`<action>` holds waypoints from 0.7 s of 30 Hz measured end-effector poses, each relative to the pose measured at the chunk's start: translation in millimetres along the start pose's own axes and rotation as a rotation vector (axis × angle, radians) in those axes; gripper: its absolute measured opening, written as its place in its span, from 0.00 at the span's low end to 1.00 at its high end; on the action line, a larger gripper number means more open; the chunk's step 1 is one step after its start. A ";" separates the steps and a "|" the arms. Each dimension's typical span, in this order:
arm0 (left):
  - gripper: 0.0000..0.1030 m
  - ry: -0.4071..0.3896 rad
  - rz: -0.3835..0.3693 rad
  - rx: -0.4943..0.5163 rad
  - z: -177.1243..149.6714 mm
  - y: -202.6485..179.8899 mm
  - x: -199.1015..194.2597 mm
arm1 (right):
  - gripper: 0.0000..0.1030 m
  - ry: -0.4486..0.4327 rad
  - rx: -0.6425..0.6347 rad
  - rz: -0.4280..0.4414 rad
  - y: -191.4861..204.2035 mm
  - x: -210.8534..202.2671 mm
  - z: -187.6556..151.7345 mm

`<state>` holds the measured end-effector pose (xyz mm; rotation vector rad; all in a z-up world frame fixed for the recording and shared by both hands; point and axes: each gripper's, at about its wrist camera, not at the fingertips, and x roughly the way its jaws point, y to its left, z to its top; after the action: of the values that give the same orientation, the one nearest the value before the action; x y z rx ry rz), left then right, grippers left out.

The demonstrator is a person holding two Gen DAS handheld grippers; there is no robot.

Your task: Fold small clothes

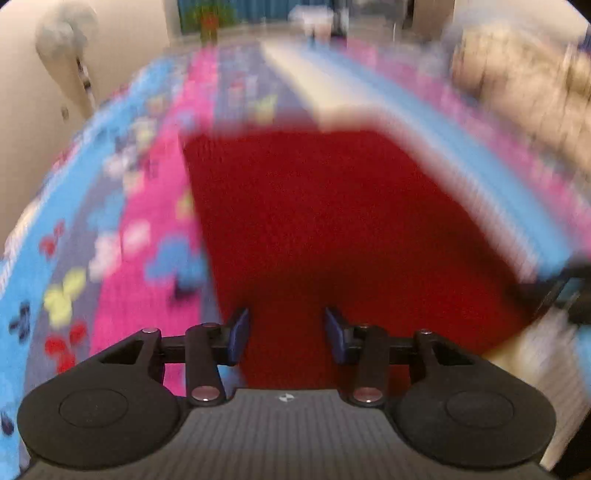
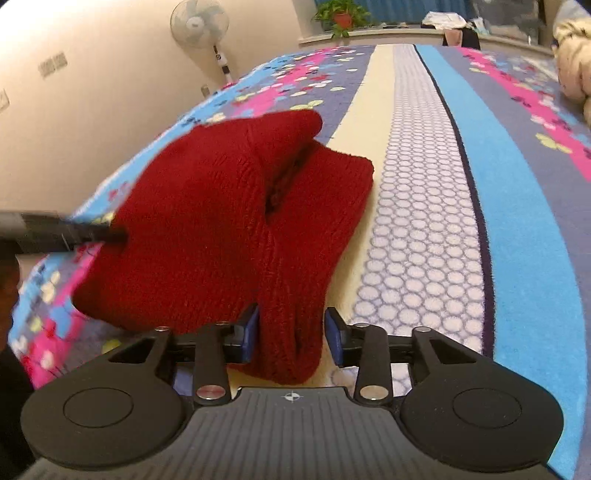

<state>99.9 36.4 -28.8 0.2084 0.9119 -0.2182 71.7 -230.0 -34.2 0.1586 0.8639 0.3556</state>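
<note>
A dark red knitted garment [image 2: 221,206] lies on a patterned bedspread [image 2: 517,221], partly folded, with one flap lifted over the rest. My right gripper [image 2: 291,336] is open, its blue pads either side of the garment's near corner. My left gripper [image 1: 288,334] is open, low over the red knit [image 1: 332,221]; that view is blurred by motion. In the right wrist view the left gripper's dark tip [image 2: 96,232] reaches in from the left and touches the raised flap.
A standing fan [image 2: 201,26] is by the cream wall at the left. A potted plant [image 2: 341,14] sits on a ledge beyond the bed. A beige bundle [image 2: 572,66] lies at the far right of the bed.
</note>
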 end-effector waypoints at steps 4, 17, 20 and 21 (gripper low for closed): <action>0.58 -0.069 0.033 -0.020 7.6 -2.9 -41.4 | 0.36 -0.041 -0.087 -0.069 13.0 -25.1 -0.7; 0.92 -0.421 0.210 -0.120 -39.4 -62.0 -171.6 | 0.85 -0.332 -0.107 -0.281 51.2 -116.5 -22.5; 0.92 -0.391 0.224 -0.138 -53.1 -76.1 -159.7 | 0.85 -0.339 -0.050 -0.279 52.8 -108.9 -35.6; 0.92 -0.362 0.225 -0.135 -57.7 -79.7 -151.9 | 0.85 -0.316 -0.043 -0.282 51.8 -103.9 -37.7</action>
<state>-55.7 -9.5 51.4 0.1382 0.5353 0.0161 -31.5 -220.4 30.2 0.0489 0.5554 0.0802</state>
